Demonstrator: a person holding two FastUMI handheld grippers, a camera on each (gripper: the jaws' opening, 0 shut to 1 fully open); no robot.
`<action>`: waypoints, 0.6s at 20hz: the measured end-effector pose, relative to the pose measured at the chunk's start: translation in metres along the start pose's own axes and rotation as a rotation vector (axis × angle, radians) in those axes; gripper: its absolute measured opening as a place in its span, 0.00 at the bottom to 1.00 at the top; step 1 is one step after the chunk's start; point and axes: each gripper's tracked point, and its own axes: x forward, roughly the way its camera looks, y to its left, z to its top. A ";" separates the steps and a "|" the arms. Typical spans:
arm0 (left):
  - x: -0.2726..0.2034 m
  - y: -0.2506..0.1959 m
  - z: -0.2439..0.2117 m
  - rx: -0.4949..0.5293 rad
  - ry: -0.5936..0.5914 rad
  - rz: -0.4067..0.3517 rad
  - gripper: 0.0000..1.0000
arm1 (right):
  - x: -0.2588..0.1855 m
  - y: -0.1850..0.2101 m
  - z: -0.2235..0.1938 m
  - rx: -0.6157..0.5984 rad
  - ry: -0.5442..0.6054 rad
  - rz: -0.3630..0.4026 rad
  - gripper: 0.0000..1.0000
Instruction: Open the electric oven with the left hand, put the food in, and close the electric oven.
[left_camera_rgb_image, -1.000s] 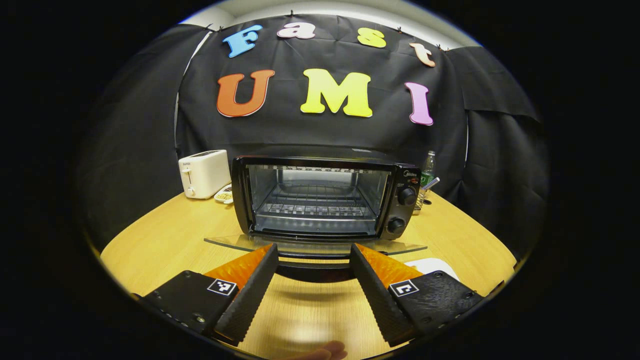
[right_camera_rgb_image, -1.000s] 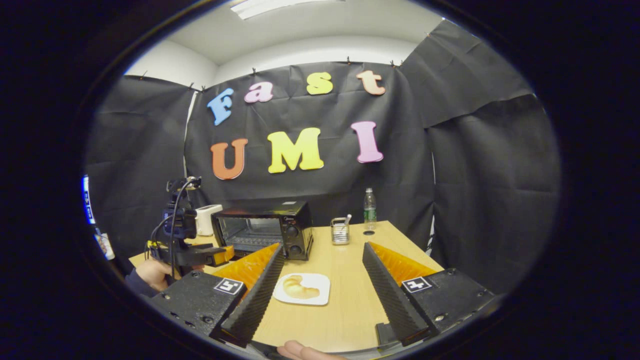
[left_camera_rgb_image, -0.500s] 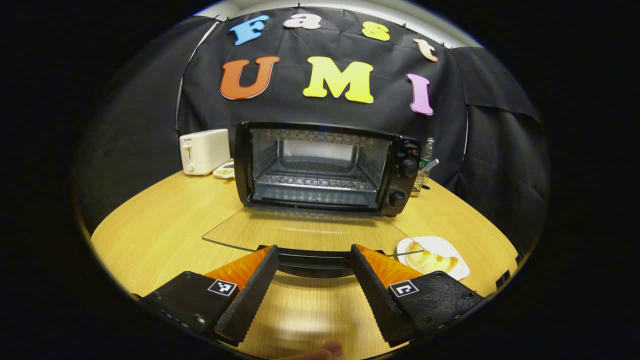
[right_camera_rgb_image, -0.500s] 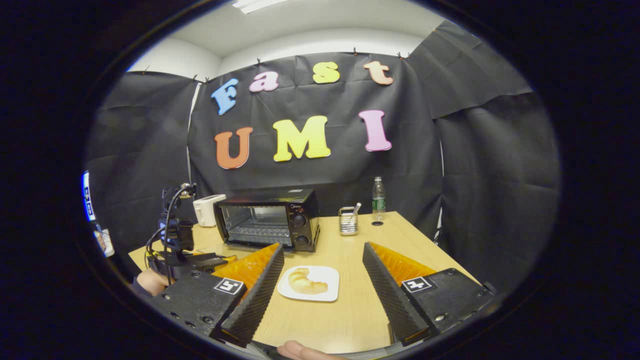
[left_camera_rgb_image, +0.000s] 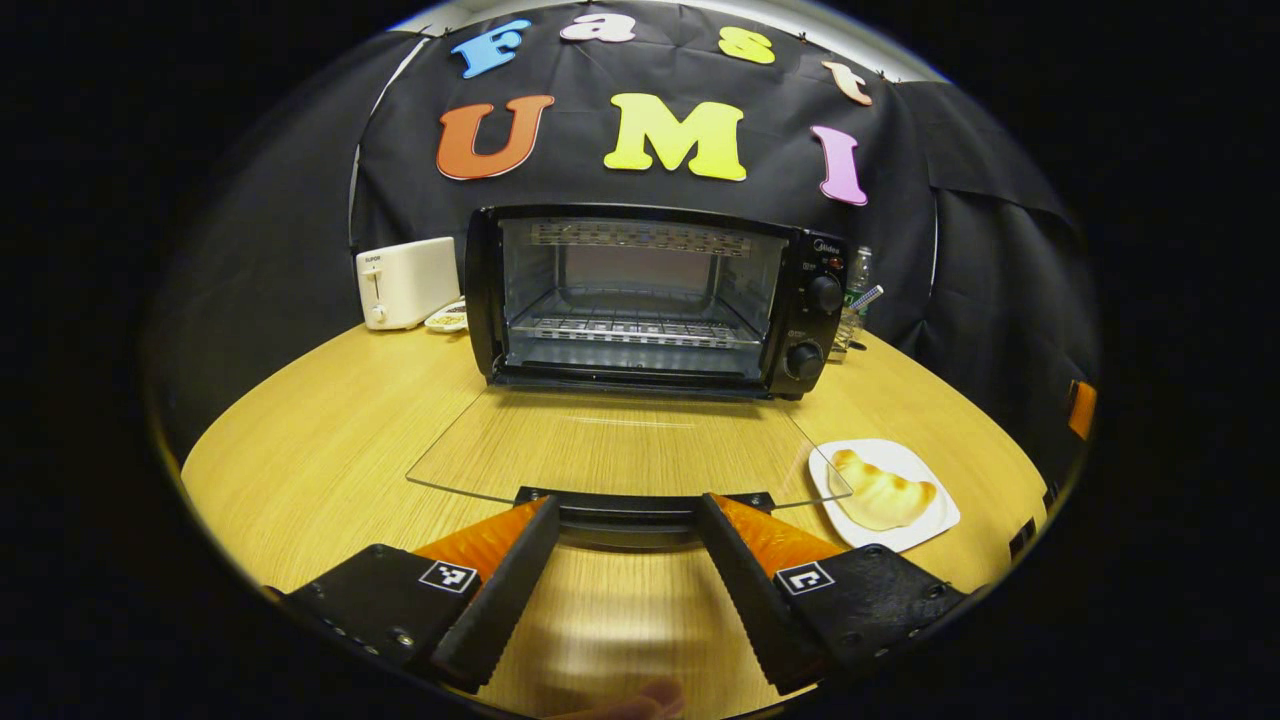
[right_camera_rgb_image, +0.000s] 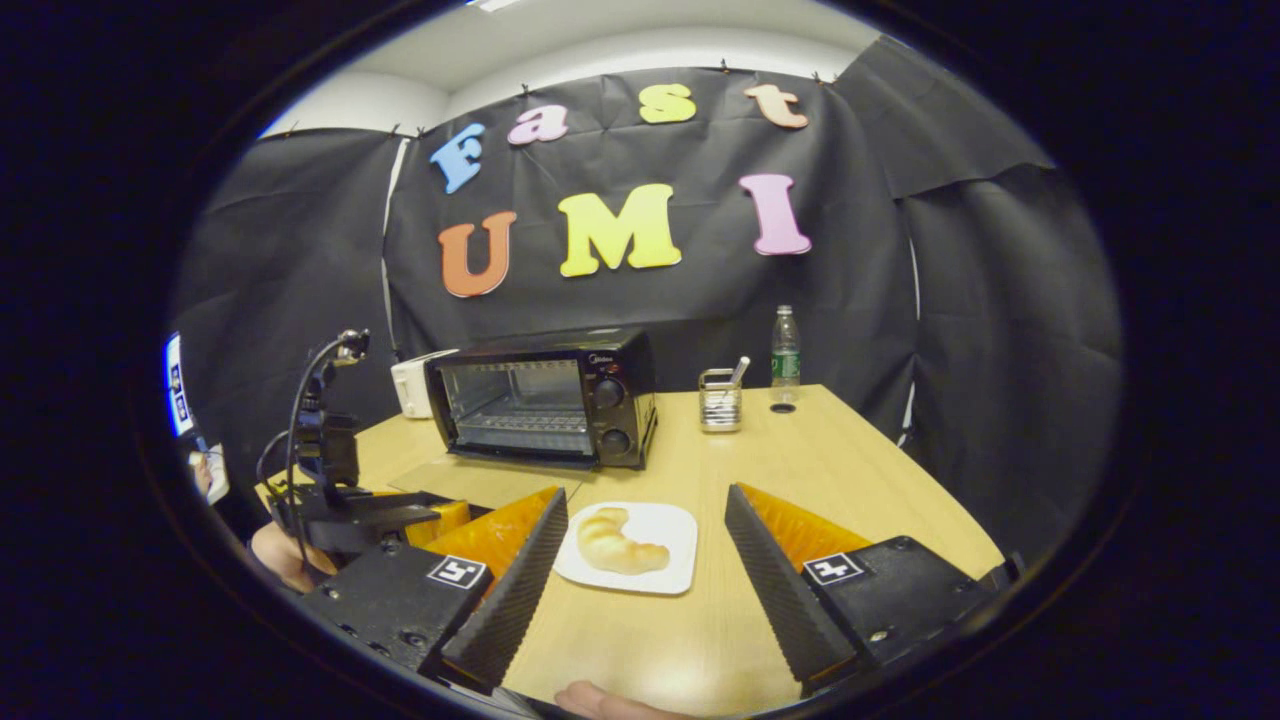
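Over the last second the glass door (left_camera_rgb_image: 610, 445) of the electric oven (left_camera_rgb_image: 655, 300) has been swinging down from a shallow tilt to lying nearly flat over the wooden table (left_camera_rgb_image: 320, 440), and the right gripper (right_camera_rgb_image: 645, 545) has been drifting lower toward the croissant (right_camera_rgb_image: 615, 543). In the left gripper view, the door's dark handle (left_camera_rgb_image: 625, 505) is sitting just past the fingertips of the left gripper (left_camera_rgb_image: 625, 520), whose fingers are spread to either side of it and not pinching; whether they are touching the bar is hard to tell. The croissant, the food for this task, is resting on a white plate (right_camera_rgb_image: 665, 580) ahead of and between the right gripper's wide-open fingers, which are hanging above the table without contact. To finish this step well, the left gripper should probably be easing away from the handle without lifting the door, clearing a path to the wire rack (left_camera_rgb_image: 630, 330) inside. The left gripper is pointing level at the oven mouth; a hand (right_camera_rgb_image: 285, 550) is holding it low near the table edge. Beyond the oven, a white toaster (left_camera_rgb_image: 405, 282) is standing to the left, a utensil holder (right_camera_rgb_image: 720, 400) and water bottle (right_camera_rgb_image: 785, 345) to the right.
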 end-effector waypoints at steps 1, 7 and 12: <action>-0.004 0.001 0.006 -0.007 -0.009 -0.004 0.93 | 0.008 0.002 -0.002 -0.008 0.007 0.034 0.96; -0.054 0.013 0.049 0.004 -0.100 -0.009 0.93 | 0.060 0.004 -0.033 -0.069 0.124 0.155 0.96; -0.119 0.023 0.086 0.033 -0.213 -0.017 0.93 | 0.095 0.018 -0.069 -0.090 0.259 0.252 0.96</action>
